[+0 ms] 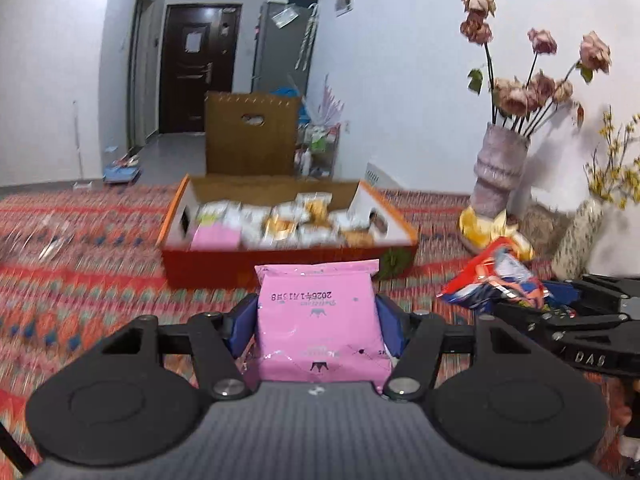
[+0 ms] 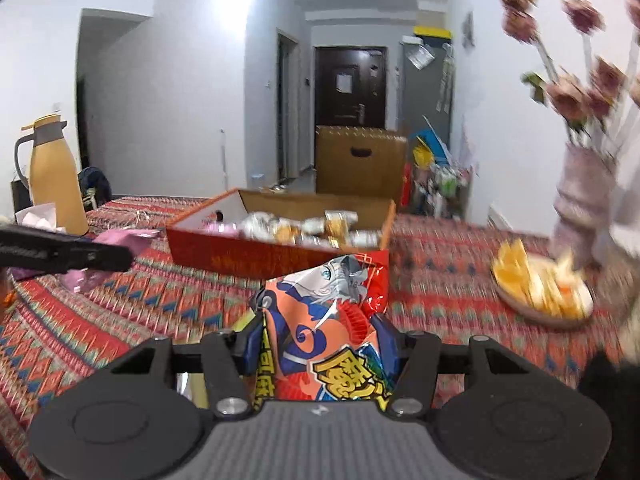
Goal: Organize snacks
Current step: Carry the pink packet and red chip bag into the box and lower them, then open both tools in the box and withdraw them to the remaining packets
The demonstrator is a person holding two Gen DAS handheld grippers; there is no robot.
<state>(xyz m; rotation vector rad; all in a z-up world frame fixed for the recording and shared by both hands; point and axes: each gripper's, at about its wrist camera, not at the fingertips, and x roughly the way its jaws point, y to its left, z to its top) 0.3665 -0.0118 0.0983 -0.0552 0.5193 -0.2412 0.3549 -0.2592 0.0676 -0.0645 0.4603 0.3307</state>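
Note:
My left gripper (image 1: 316,320) is shut on a pink snack packet (image 1: 320,324), held upright above the patterned tablecloth. Straight ahead of it an open red box (image 1: 288,264) holds several small wrapped snacks (image 1: 280,224). My right gripper (image 2: 316,336) is shut on a red and blue snack bag (image 2: 324,320) with cartoon print, also lifted off the table. That bag (image 1: 496,276) and the right gripper (image 1: 532,312) show at the right of the left wrist view. The left gripper (image 2: 120,258) and the pink packet (image 2: 116,240) appear at the left of the right wrist view, short of the box (image 2: 256,252).
A vase of dried pink flowers (image 1: 500,168) stands at the back right, with a plate of orange slices (image 2: 540,292) beside it. A yellow thermos jug (image 2: 52,176) and tissues sit at the left edge. A brown cardboard carton (image 1: 252,136) stands on the floor behind the table.

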